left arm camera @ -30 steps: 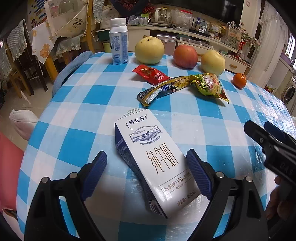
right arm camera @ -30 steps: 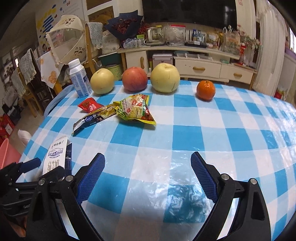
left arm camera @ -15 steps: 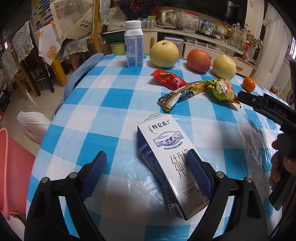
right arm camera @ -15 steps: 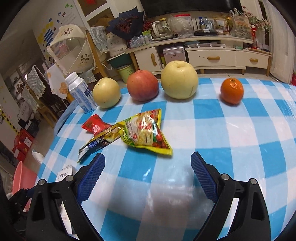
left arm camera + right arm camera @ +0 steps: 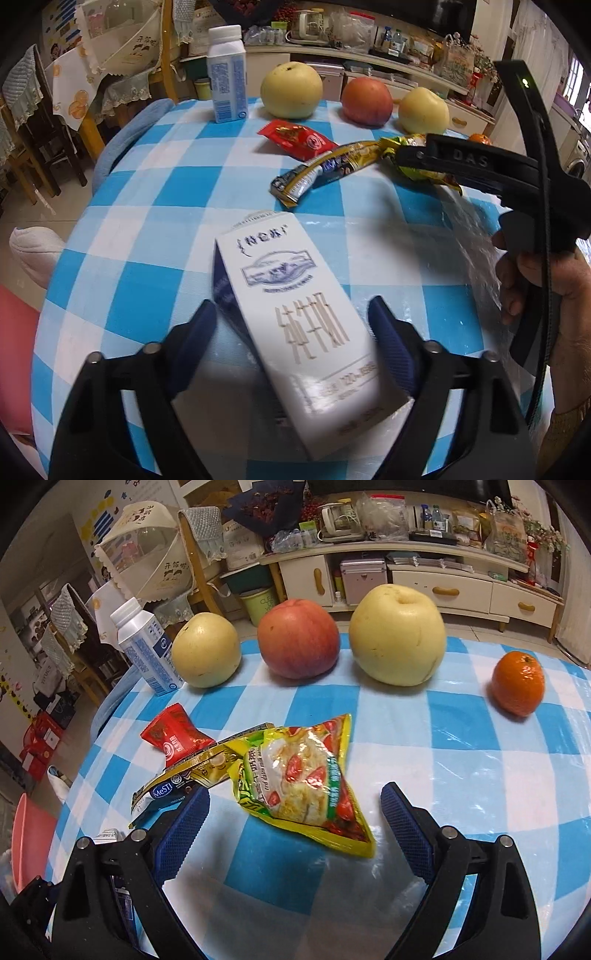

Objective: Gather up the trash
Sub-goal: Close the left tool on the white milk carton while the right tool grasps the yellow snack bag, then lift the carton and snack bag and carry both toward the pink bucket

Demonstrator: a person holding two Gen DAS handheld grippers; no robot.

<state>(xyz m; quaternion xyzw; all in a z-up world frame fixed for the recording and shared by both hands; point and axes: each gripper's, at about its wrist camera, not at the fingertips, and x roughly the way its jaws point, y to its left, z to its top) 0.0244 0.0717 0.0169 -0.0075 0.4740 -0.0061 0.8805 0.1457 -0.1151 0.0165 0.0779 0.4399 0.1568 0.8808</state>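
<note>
Blue-checked tabletop (image 5: pixel 122 295) carries trash: the milk carton (image 5: pixel 295 325) lies between the wide fingers of my left hand-held gripper (image 5: pixel 291 325), long axis slightly oblique; my right hand-held gripper (image 5: pixel 295 812), also wide, faces the yellow snack bag (image 5: pixel 306 779).

Both views are evenly lit by soft indoor light, bright enough for full colour. Daylight shows at a window (image 5: pixel 576 74) at the far right of the left view. The clear cover on the bench (image 5: pixel 480 760) gives white glare patches, strongest near the right side of each view. A soft shadow lies under the snack bag (image 5: pixel 306 786). Fisheye bending curves the bench rim and the shelf (image 5: pixel 406 546) behind, and black corners ring both frames. The near end of the carton (image 5: pixel 295 314) and the left gripper (image 5: pixel 291 332) are smeared by blur.
</note>
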